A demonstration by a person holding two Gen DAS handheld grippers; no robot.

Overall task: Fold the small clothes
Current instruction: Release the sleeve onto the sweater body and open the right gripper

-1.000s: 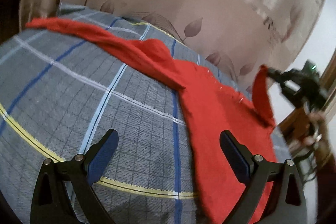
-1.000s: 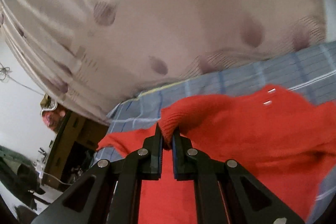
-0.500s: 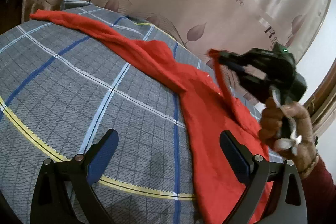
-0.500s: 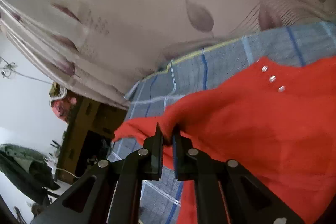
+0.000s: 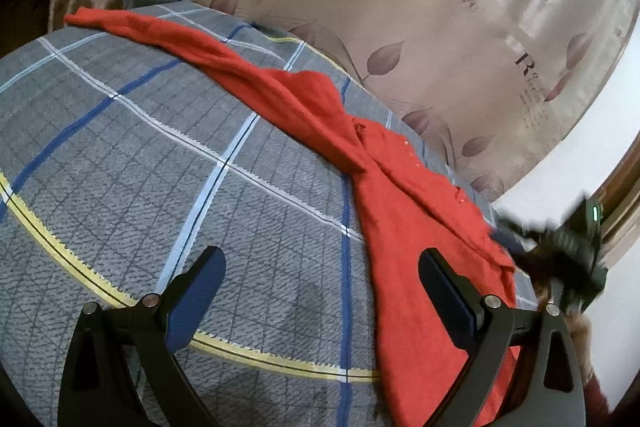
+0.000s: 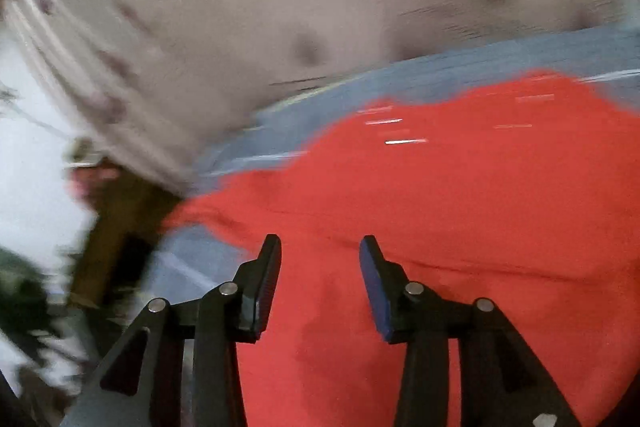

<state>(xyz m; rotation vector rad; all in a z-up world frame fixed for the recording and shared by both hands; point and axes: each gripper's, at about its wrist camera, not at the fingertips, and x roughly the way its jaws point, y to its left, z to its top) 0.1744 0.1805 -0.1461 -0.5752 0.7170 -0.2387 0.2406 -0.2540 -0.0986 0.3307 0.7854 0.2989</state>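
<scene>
Jaws of right gripper [image 6: 320, 251] opening, part-way apart, pads clear of cloth; nothing clamped, red garment [image 6: 460, 227] lying just beneath and ahead. View heavily motion-blurred. Left gripper [image 5: 320, 267] spread wide, empty, hovering over checked bedsheet [image 5: 160, 167], right finger [image 5: 448, 291] over garment edge; contact unclear. Garment stretched diagonally across sheet, one sleeve [image 5: 132, 25] reaching toward curtain [image 5: 400, 7].
</scene>
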